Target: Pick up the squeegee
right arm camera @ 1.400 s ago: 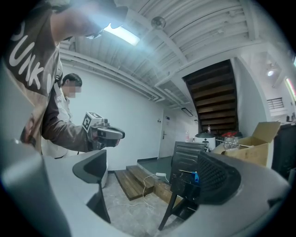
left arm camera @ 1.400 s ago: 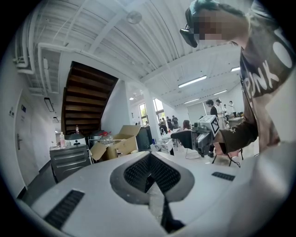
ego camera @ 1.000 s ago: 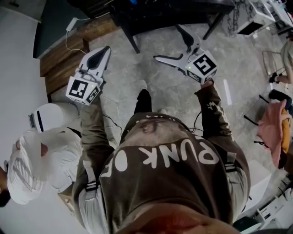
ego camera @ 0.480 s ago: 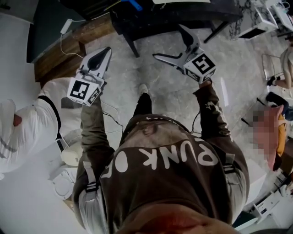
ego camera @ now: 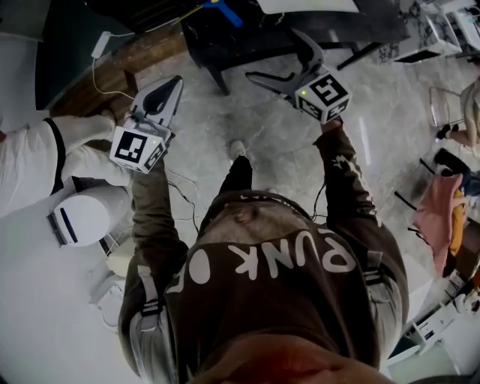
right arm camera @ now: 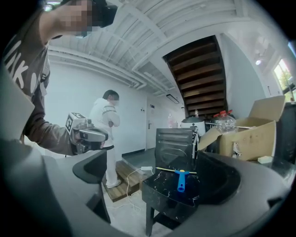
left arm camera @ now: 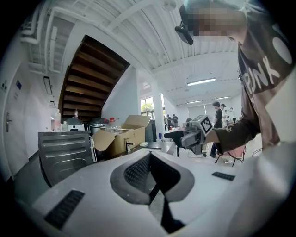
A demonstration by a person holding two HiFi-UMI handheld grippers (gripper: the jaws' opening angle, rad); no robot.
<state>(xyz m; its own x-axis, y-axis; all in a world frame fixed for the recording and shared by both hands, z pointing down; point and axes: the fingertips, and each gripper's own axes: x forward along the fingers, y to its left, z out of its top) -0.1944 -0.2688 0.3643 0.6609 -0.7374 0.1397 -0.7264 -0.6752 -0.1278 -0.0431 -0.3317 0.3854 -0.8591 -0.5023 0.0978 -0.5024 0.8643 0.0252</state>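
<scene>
The squeegee (right arm camera: 180, 180) has a blue handle and a thin yellow blade. It lies on a black marble-topped table (right arm camera: 162, 194), and it shows at the top edge of the head view as the squeegee (ego camera: 223, 10). My right gripper (ego camera: 277, 56) is held open in the air just short of the table, jaws spread wide with nothing between them; in its own view the right gripper (right arm camera: 155, 183) frames the squeegee from a distance. My left gripper (ego camera: 171, 86) is shut and empty, off to the left above the floor; its own view shows the left gripper (left arm camera: 149, 157) with jaws together.
A person in white (ego camera: 34, 169) stands at my left beside a wooden step (ego camera: 112, 67) with a white cable. A grey chair (right arm camera: 175, 139) and an open cardboard box (right arm camera: 252, 132) stand behind the table. The floor (ego camera: 285, 150) is grey stone.
My right gripper has moved forward towards the black table, and the squeegee has come into the head view. The person in white at the left has shifted. The left gripper has barely moved.
</scene>
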